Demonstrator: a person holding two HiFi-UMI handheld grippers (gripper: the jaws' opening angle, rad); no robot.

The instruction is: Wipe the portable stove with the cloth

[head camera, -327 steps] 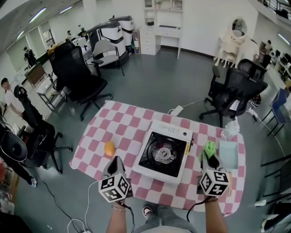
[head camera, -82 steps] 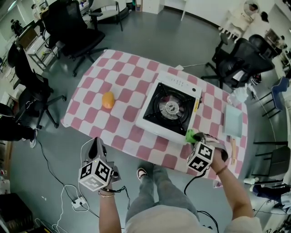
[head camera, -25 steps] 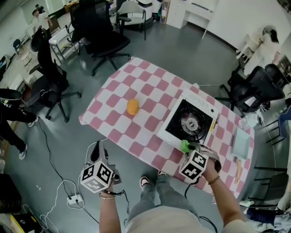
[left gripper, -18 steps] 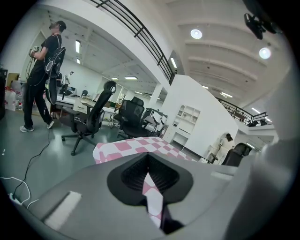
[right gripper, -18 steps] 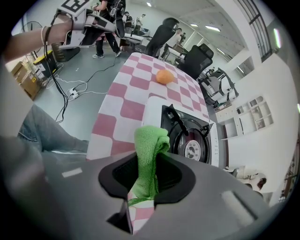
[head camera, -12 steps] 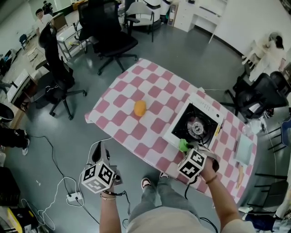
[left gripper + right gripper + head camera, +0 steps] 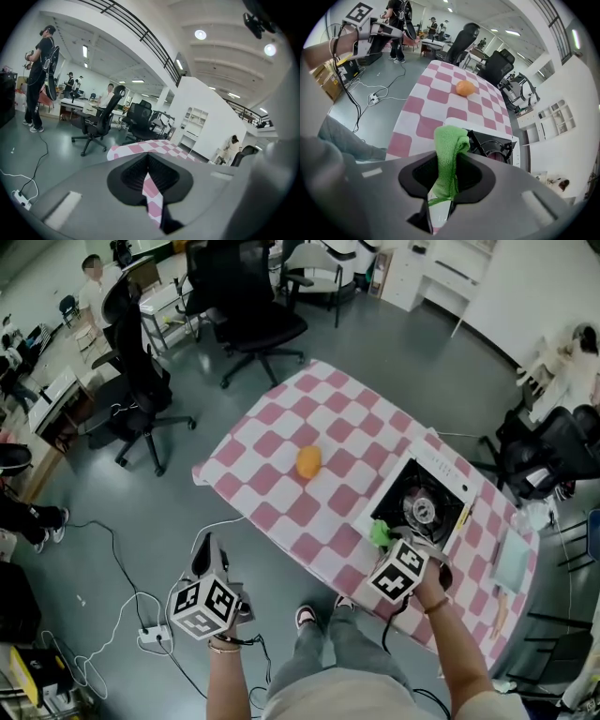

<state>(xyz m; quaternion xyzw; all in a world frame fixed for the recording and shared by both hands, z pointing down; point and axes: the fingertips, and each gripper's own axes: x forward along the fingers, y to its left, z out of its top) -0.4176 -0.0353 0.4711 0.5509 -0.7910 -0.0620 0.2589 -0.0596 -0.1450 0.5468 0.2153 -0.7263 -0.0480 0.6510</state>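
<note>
Two grippers are in our hands: the right gripper point(image 7: 386, 542) is clamped on the green cloth point(image 7: 379, 533) at the near corner of the portable stove point(image 7: 424, 506) on the checked table point(image 7: 281, 442). The left gripper point(image 7: 202, 557) (jaws together, empty) hangs beside the table, over the floor.

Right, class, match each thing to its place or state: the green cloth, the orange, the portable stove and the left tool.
Things:
1. green cloth
2. orange
3. portable stove
4. left tool

Places or states:
A. lying alone on the checked tablecloth
B. clamped in the right tool
C. off the tablecloth, over the floor, jaws together, nothing in them
D. on the tablecloth, just ahead of the right tool

Pairs: 1-B, 2-A, 3-D, 4-C.
</note>
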